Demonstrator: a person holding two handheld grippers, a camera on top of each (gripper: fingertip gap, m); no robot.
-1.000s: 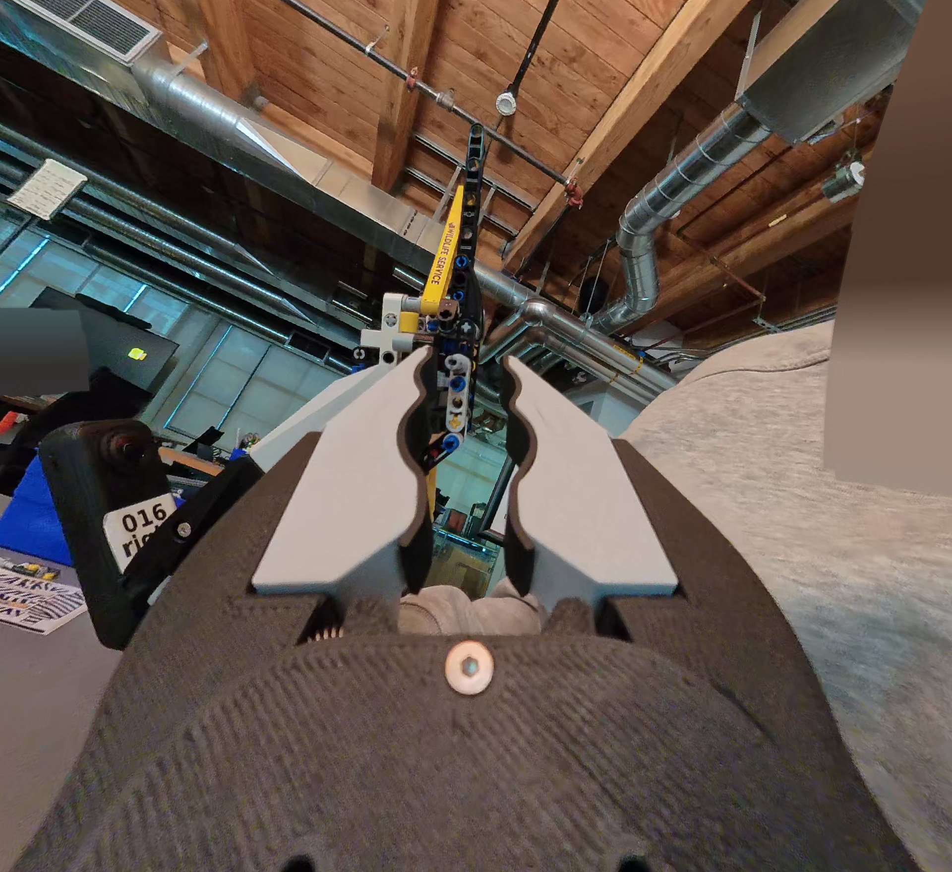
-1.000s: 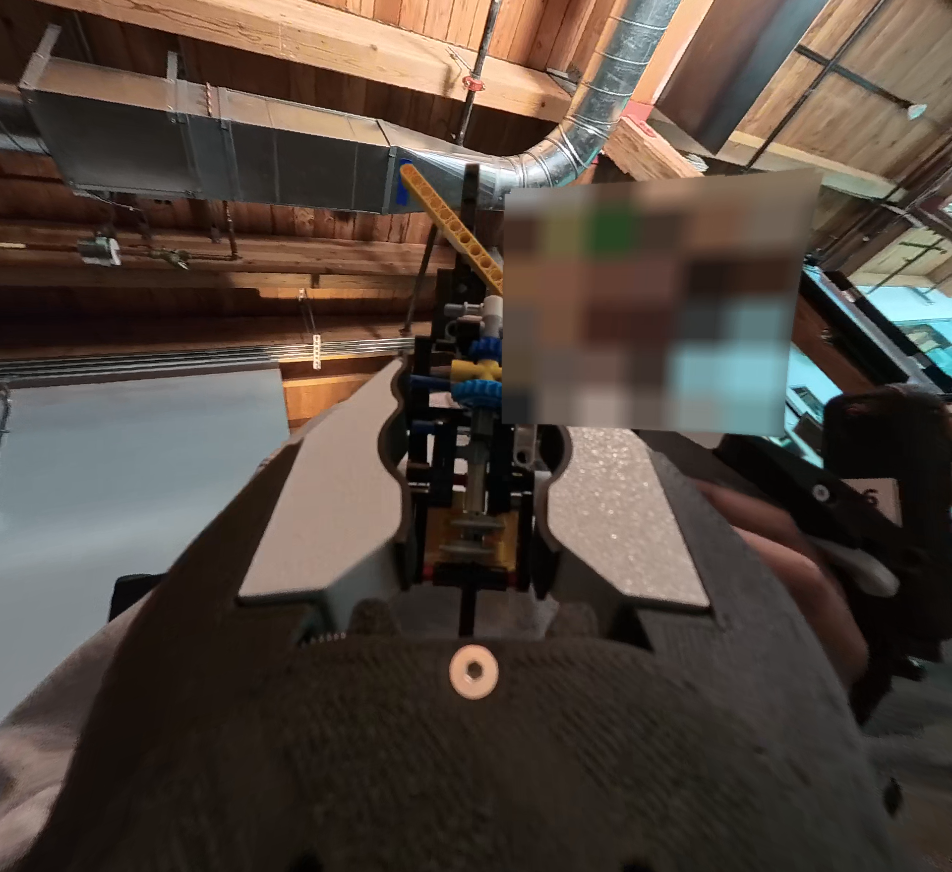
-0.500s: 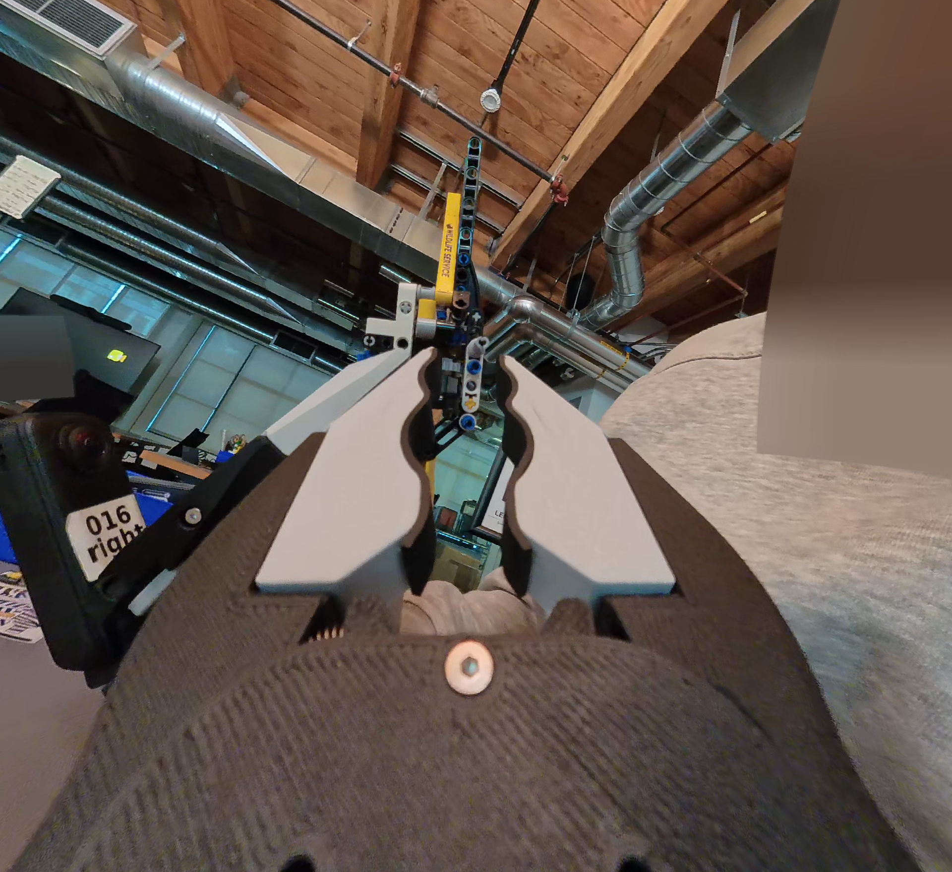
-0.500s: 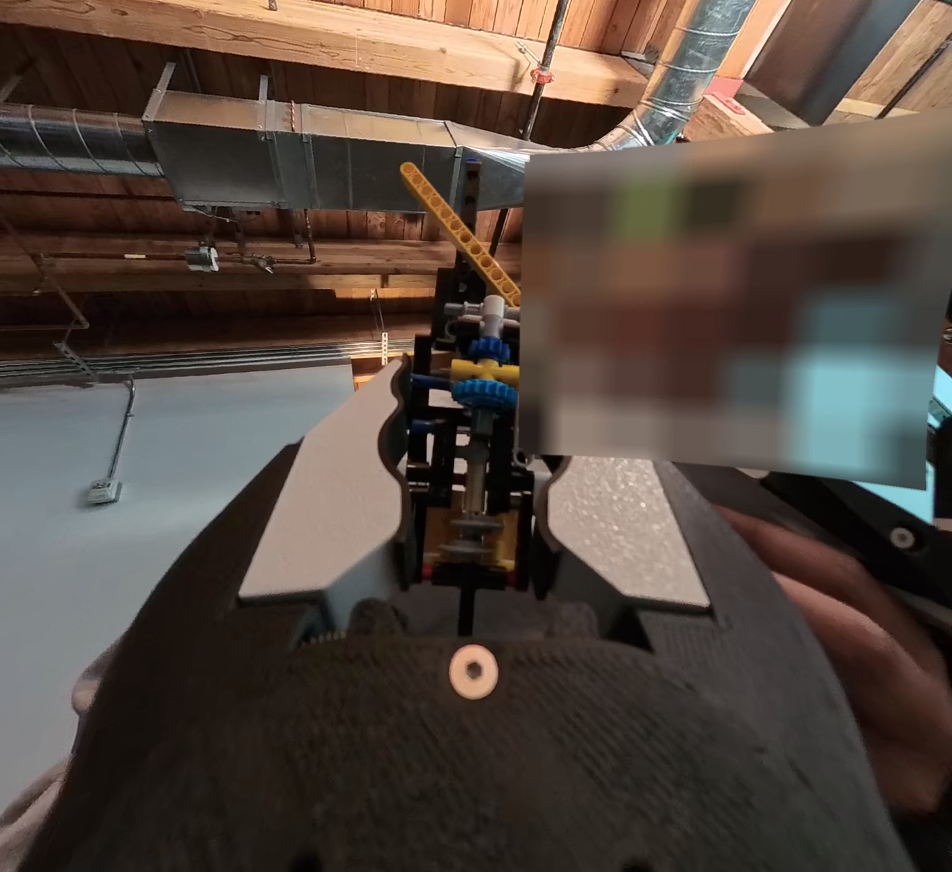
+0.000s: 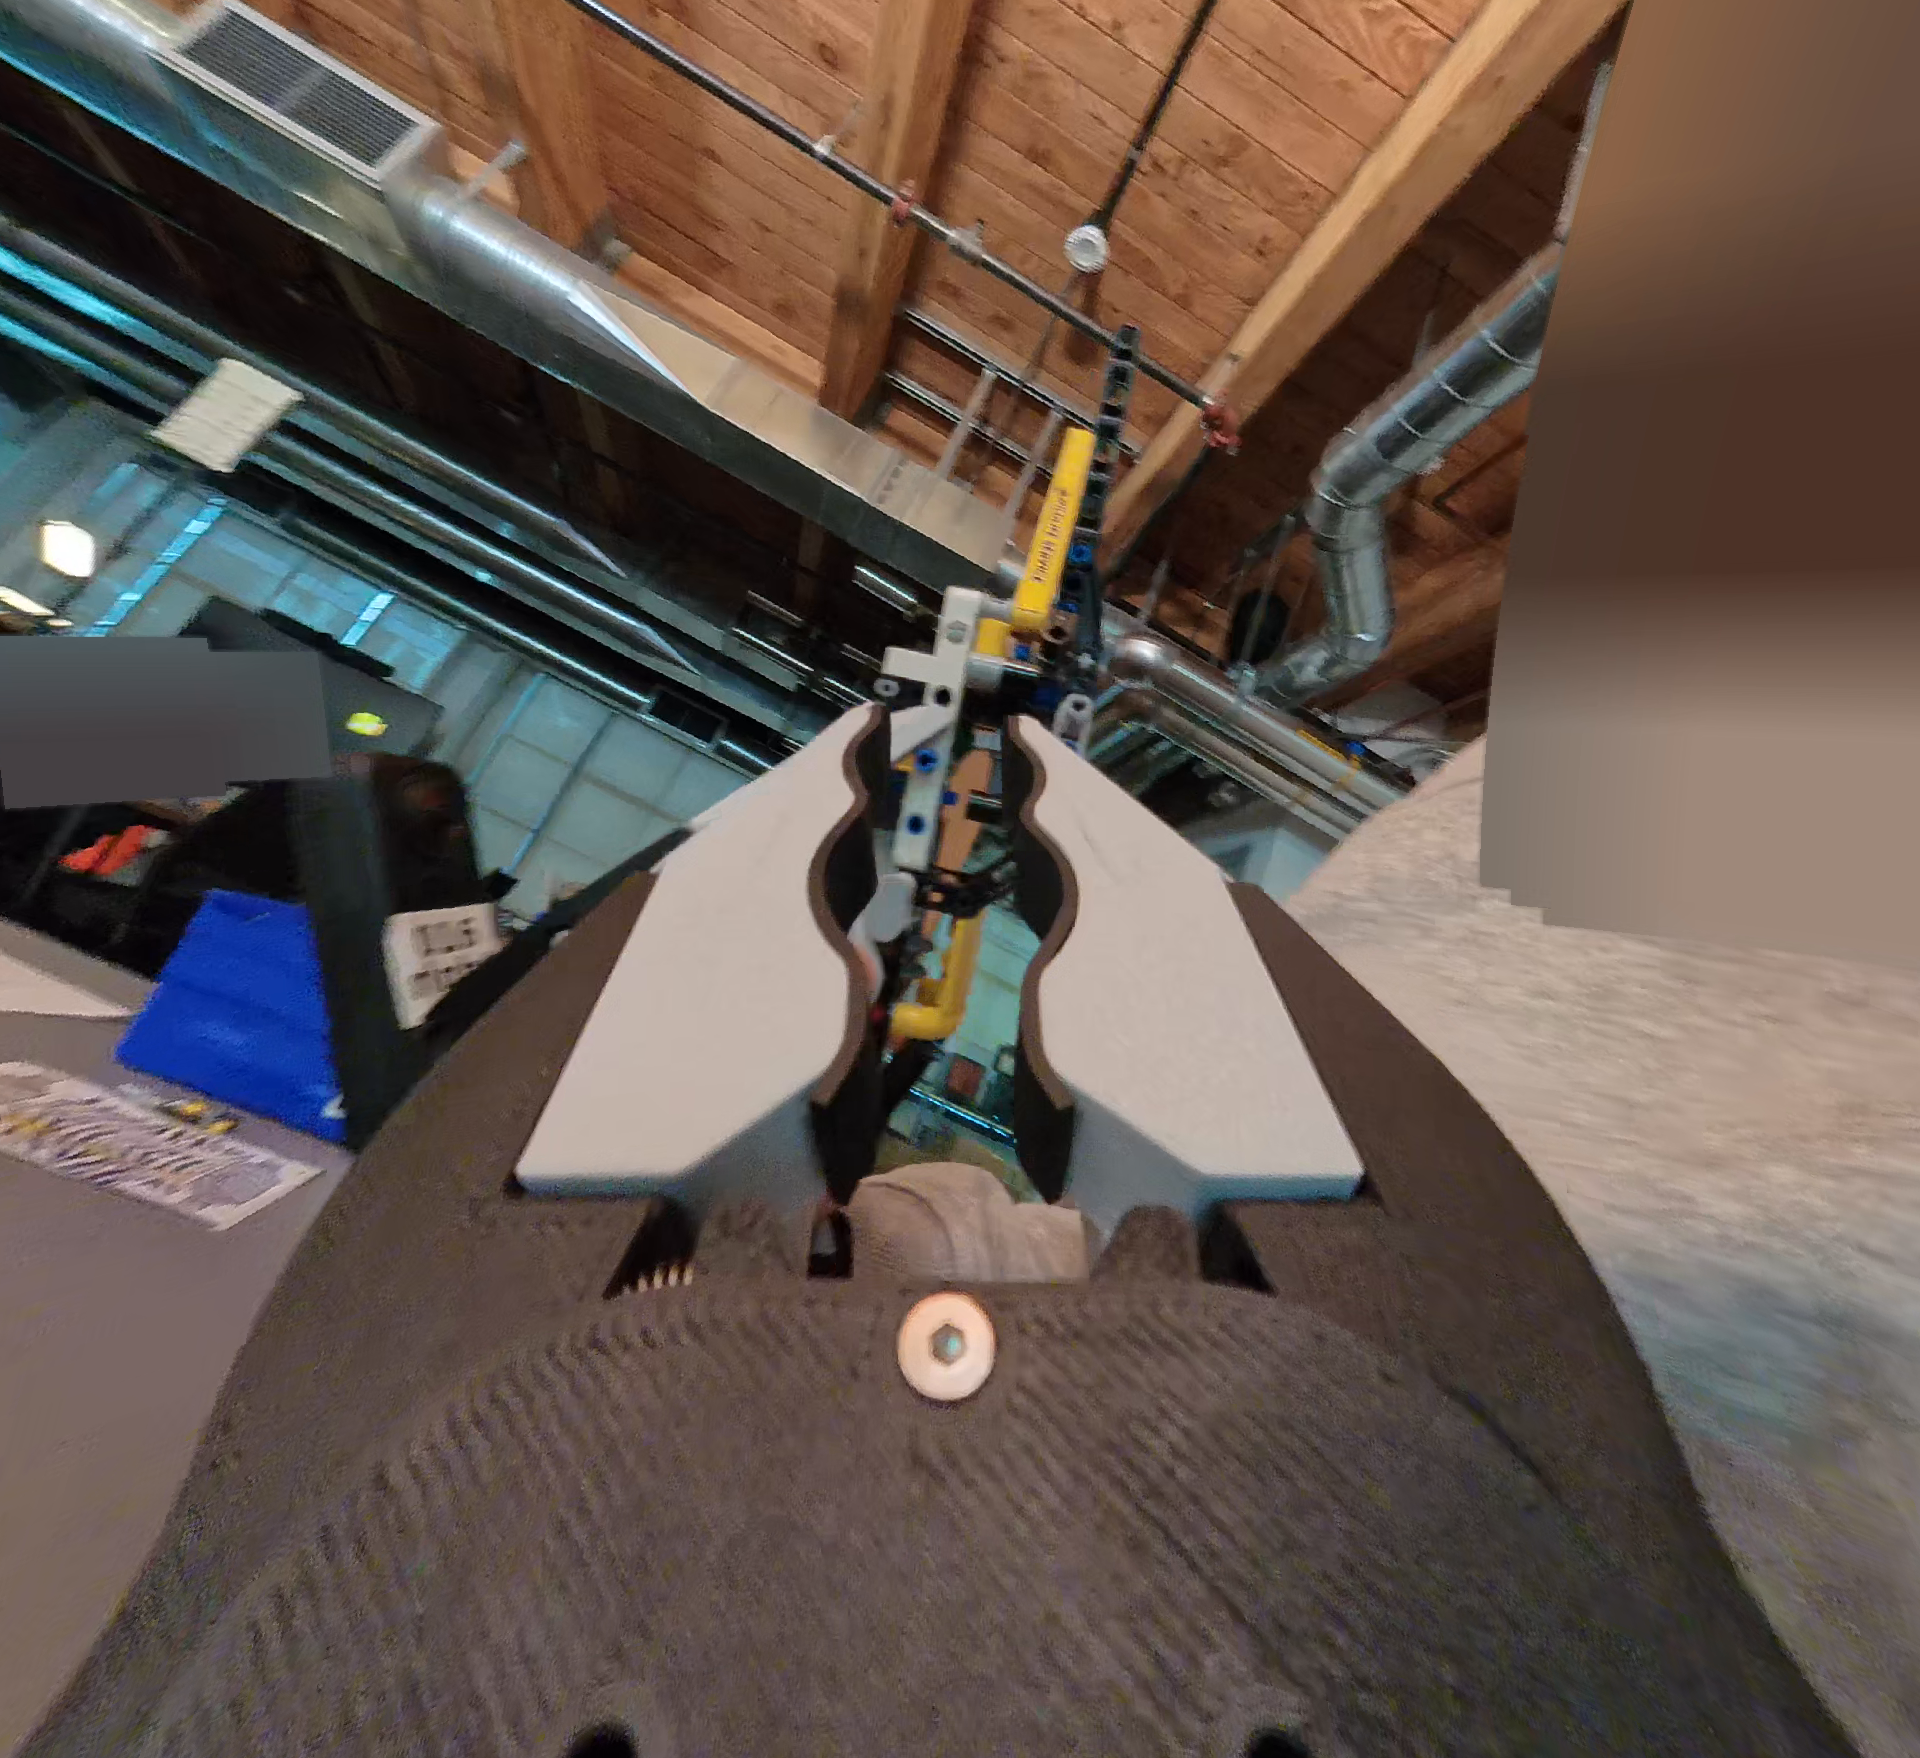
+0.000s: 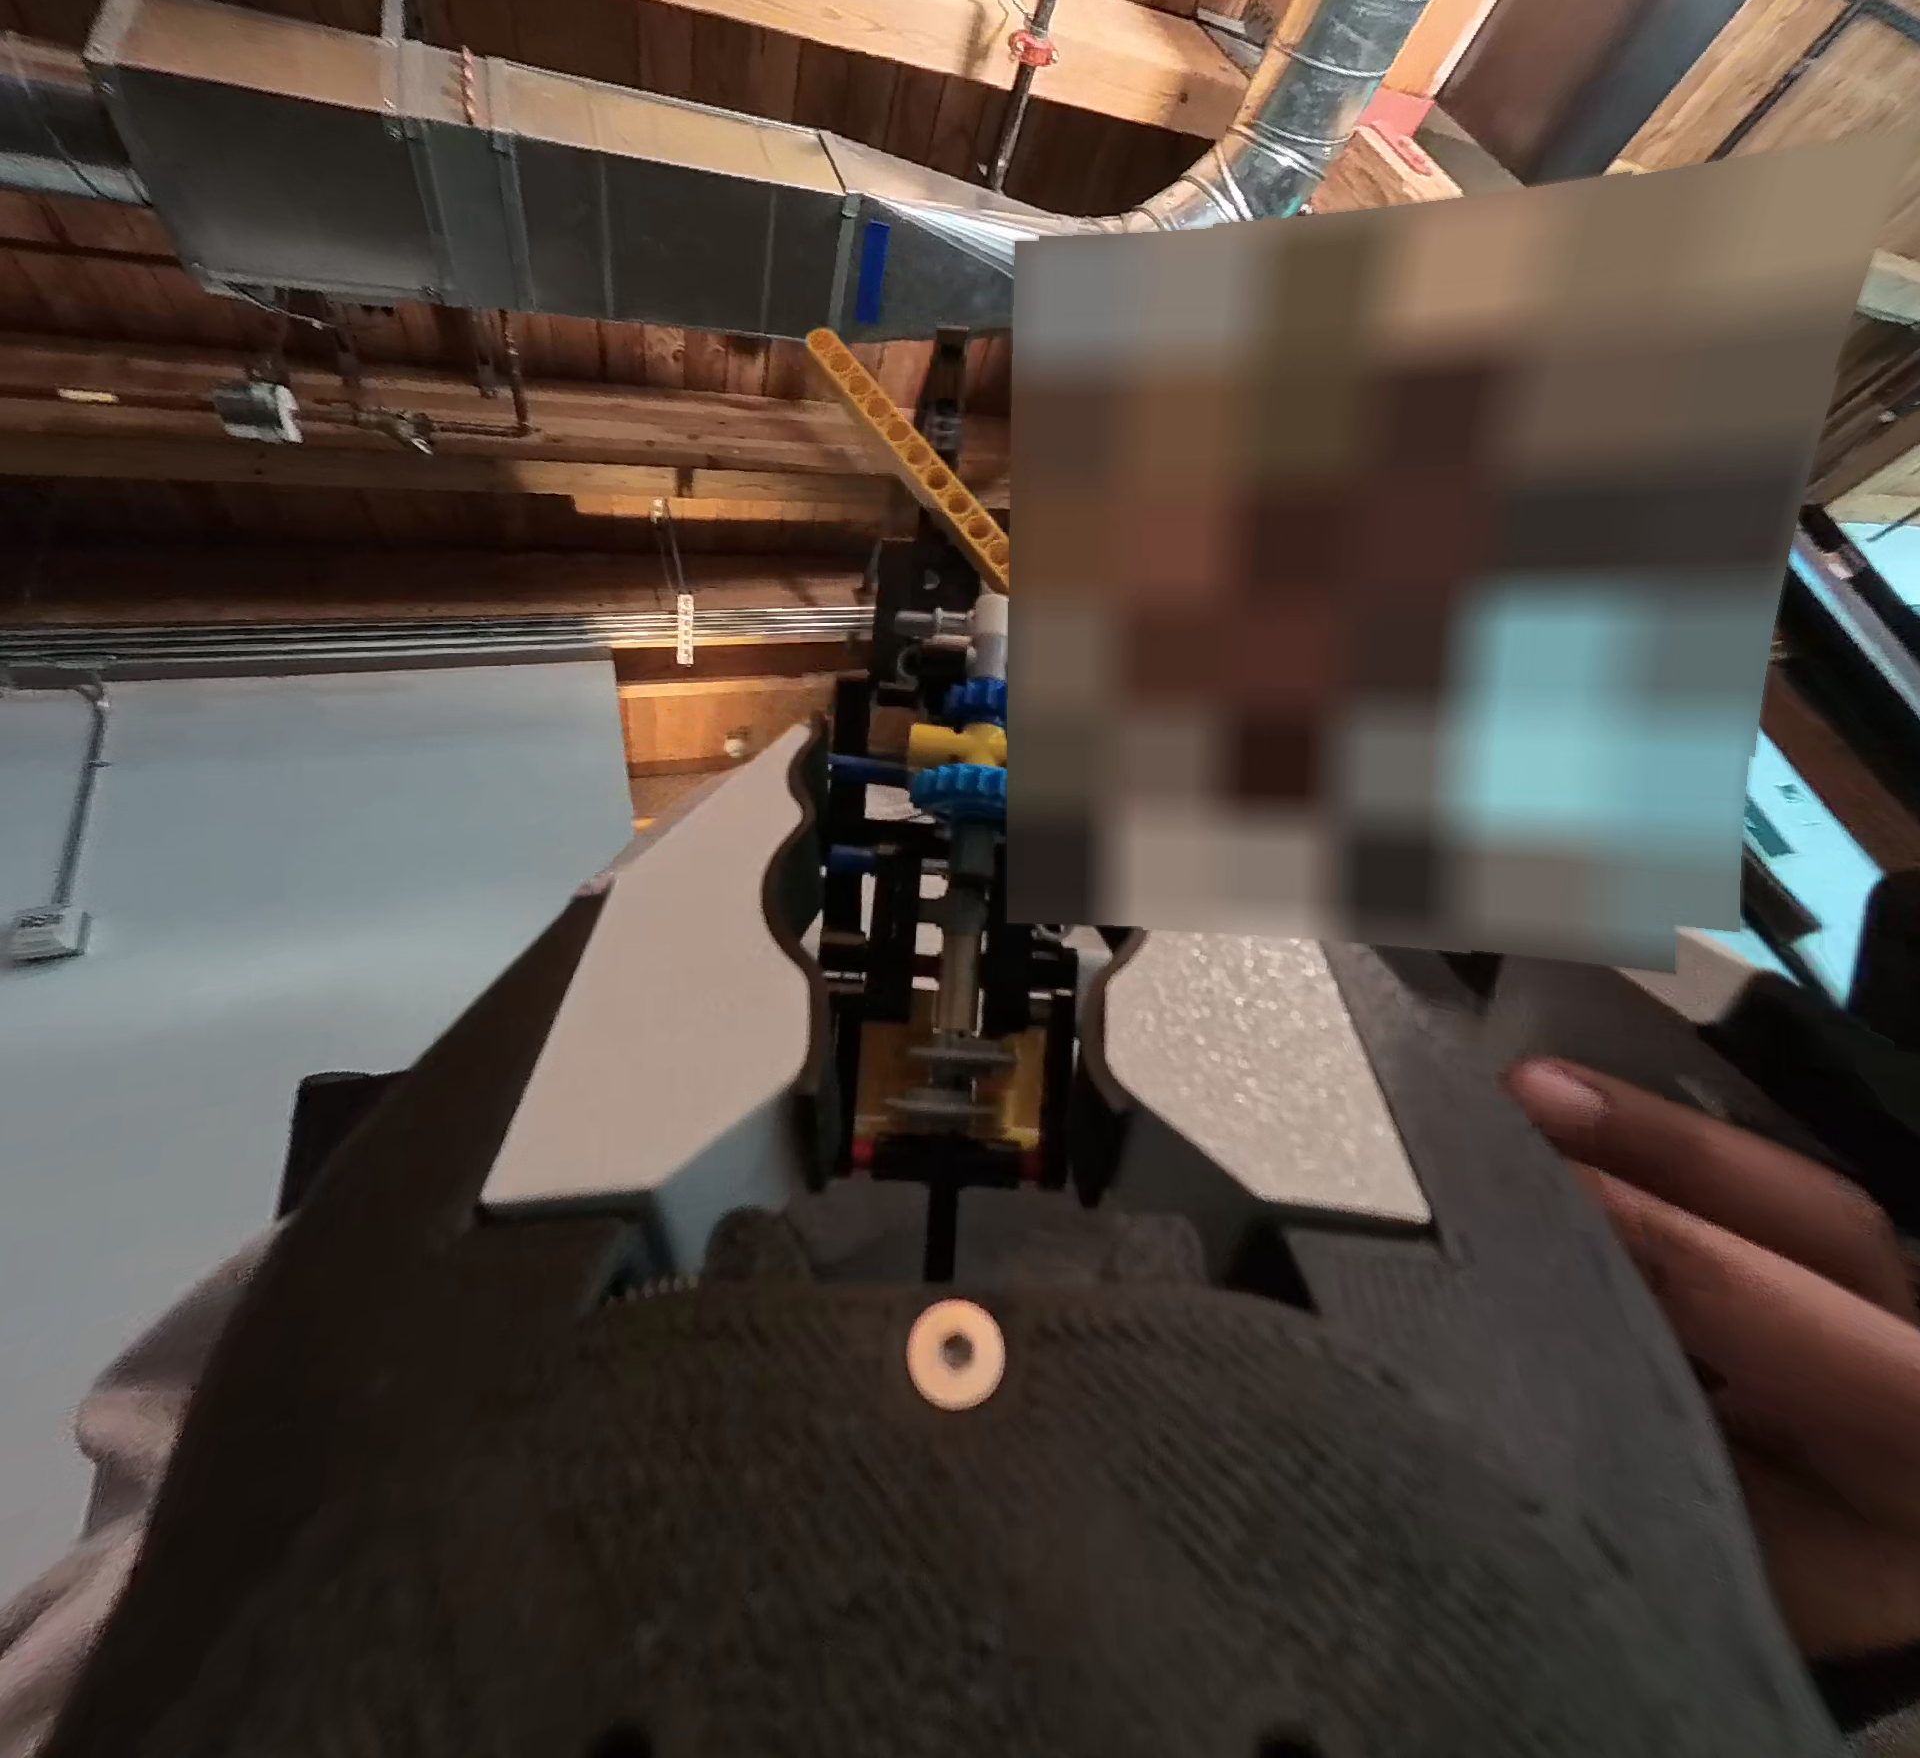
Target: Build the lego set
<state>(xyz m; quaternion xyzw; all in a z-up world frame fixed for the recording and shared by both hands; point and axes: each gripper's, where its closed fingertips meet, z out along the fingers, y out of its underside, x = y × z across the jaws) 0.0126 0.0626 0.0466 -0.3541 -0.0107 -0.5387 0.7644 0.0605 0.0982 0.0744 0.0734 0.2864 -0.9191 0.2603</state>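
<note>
The right gripper [image 6: 951, 877] is clamped on the black frame of the lego model [image 6: 956, 1002], held up in the air. The left gripper [image 5: 940, 877] is parted around its far side, not squeezing. The model looks light, stiff but fragile; the long yellow beam [image 6: 914, 451] beyond could pop off, so the frame is the safer hold.

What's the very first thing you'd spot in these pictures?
The lego model, black with blue gears and a yellow beam, clamped upright in the right tool in mid-frame. From the left view it sticks up past the left tool, whose fingers stand apart around its lower end. Behind both is a wooden ceiling with silver ducts.
</note>
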